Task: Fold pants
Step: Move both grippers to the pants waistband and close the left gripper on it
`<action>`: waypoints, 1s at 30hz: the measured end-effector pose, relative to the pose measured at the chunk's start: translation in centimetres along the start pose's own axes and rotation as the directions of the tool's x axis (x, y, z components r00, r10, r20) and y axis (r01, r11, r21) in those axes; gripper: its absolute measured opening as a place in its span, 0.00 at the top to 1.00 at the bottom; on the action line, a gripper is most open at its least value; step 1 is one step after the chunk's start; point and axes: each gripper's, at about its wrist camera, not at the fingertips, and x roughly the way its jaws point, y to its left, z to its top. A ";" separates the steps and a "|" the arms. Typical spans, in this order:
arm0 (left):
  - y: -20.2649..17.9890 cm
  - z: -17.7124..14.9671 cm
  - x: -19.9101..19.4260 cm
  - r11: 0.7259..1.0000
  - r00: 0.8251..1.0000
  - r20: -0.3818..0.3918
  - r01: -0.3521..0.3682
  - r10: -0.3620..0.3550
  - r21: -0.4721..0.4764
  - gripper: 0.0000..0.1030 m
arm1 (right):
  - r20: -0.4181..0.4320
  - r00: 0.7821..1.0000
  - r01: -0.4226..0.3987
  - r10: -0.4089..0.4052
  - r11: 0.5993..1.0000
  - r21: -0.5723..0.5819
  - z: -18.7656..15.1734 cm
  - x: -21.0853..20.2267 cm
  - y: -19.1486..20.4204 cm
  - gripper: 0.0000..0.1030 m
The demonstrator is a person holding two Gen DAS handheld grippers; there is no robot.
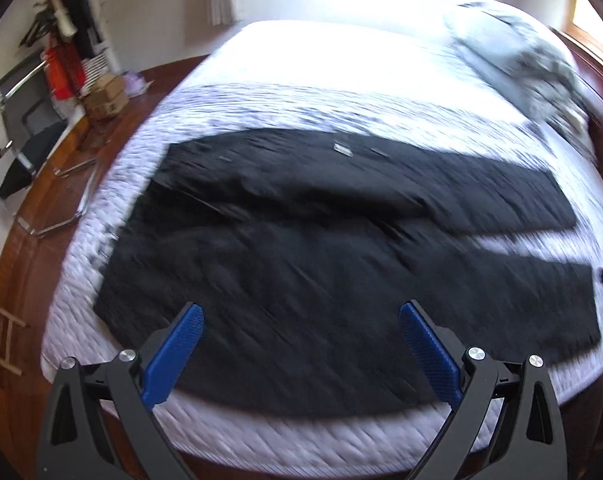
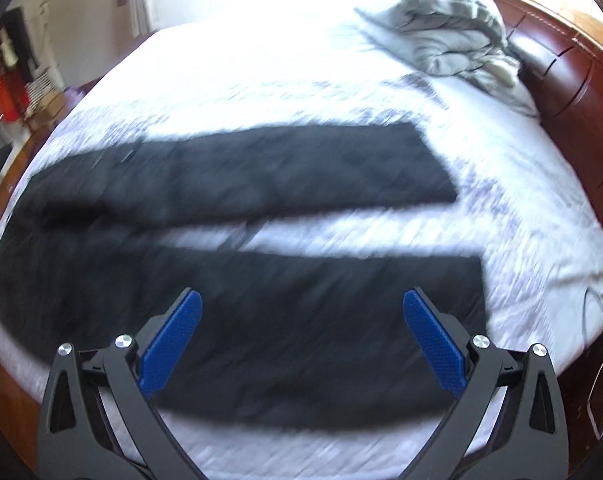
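My left gripper (image 1: 301,314) has its blue pads spread wide with nothing between them, and my right gripper (image 2: 301,300) is just as wide and just as empty. Both hang above the near side of the bed, clear of the cloth as far as I can judge. Both views are smeared, so I read fine detail with caution.

Under and beyond the fingers lie the black pants (image 1: 321,248), spread flat on the white quilted mattress (image 1: 301,92). The waist end sits toward the left, near the mattress edge, and the two legs run off to the right with a strip of bare mattress showing between them. The near leg (image 2: 301,320) lies right below my right gripper; the far leg (image 2: 281,172) lies beyond the gap.

I judge the fold has not begun, so the first move is laying one leg onto the other. To do it well I want my left gripper low at the near waist corner and my right at the near hem, each pinching only the cloth and not the mattress cover. Then I lift both ends together and carry them across evenly, so the edges meet.

A rumpled grey blanket (image 2: 441,36) lies well apart at the headboard (image 2: 561,92), out of my way.
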 end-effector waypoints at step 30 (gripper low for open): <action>18.5 18.4 29.8 0.897 0.882 -0.471 -0.187 -0.026 -0.400 0.05 | -0.282 0.958 0.044 0.041 0.957 0.288 16.3 28.1 -22.1 0.02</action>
